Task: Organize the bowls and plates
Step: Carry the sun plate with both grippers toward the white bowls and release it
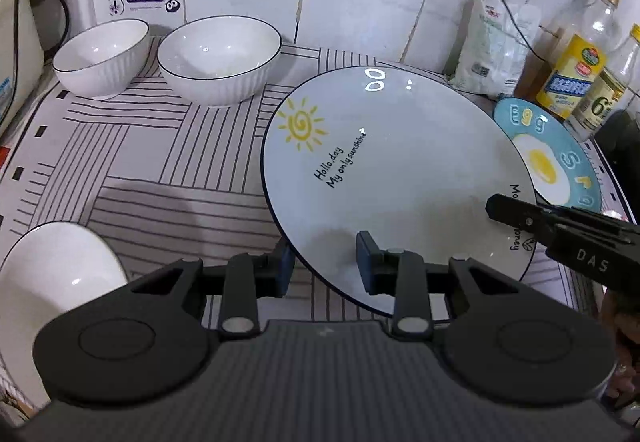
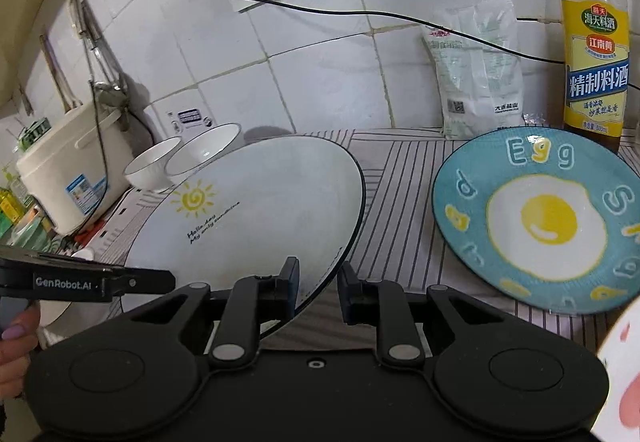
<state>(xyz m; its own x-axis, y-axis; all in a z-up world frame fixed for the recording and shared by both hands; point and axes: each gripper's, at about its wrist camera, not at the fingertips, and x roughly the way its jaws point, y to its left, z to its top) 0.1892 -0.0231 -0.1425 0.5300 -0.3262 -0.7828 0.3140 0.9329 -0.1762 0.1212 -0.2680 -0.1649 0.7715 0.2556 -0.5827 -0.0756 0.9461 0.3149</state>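
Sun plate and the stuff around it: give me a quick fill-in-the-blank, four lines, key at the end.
1. Both grippers straddle the rim of the ___ plate.
2. The blue plate shows a fried ___.
3. Against the wall stand ___ white bowls.
4. The left gripper and right gripper are both ___.

Missing: sun; egg; two; open

The left wrist view looks forward and down from close above the near edge of the sun plate (image 1: 400,178), facing the tiled wall (image 1: 360,2) with two bowls (image 1: 218,58) at the back left. The right wrist view sits low and close at the same plate's (image 2: 256,210) right rim, facing that wall (image 2: 340,74). Both share the sun plate, egg plate (image 2: 536,218), bowls, bottle (image 2: 592,42) and striped mat (image 1: 160,162).
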